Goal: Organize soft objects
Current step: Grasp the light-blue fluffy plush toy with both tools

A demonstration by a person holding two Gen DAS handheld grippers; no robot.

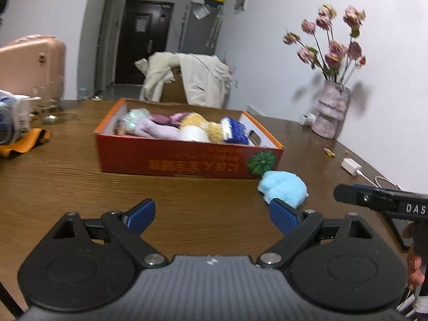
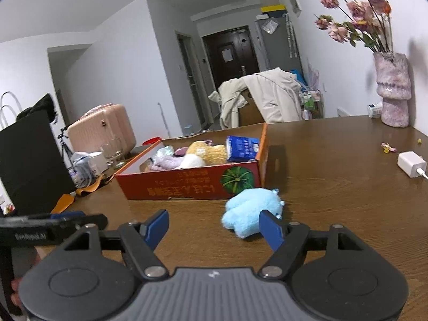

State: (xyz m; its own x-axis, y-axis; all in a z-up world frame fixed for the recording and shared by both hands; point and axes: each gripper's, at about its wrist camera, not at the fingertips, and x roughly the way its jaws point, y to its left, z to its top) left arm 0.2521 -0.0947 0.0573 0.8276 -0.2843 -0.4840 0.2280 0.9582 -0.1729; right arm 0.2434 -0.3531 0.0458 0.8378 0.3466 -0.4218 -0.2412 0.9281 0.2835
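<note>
Brown wood-grain table (image 1: 67, 176) fills the lower half of both views. A red cardboard box (image 1: 171, 160) sits on it, lid off, printed text on its near wall upside down and too blurred to read. Inside lie a lilac plush (image 1: 157, 129), a yellow-and-white plush (image 1: 198, 128) and a blue-and-white packet (image 1: 235, 129); they overlap, so their shapes are hard to separate.

A light blue plush toy (image 2: 248, 208) lies on the table just in front of the box's near right corner, outside it. In the right wrist view the right blue finger pad (image 2: 270, 230) covers part of the toy's near edge; in the left wrist view the left gripper's right pad likewise hides its lower side.

The left gripper (image 1: 212, 215) hovers over bare table with its fingers spread wide, holding nothing. The right gripper (image 2: 218, 230) is also spread wide and empty, the toy lying just ahead of its right finger; whether they touch cannot be told.

Each gripper shows only partly at the edge of the other's view, with a bit of the person's fingers.

Around: a pink vase of dried flowers (image 2: 393, 91) by the right wall, a white charger (image 2: 412, 164) with its cable cut off, a pink suitcase (image 2: 104, 128), and a chair draped in a cream jacket (image 2: 272, 96) behind the box. Clutter at the table's left end is blurred.
</note>
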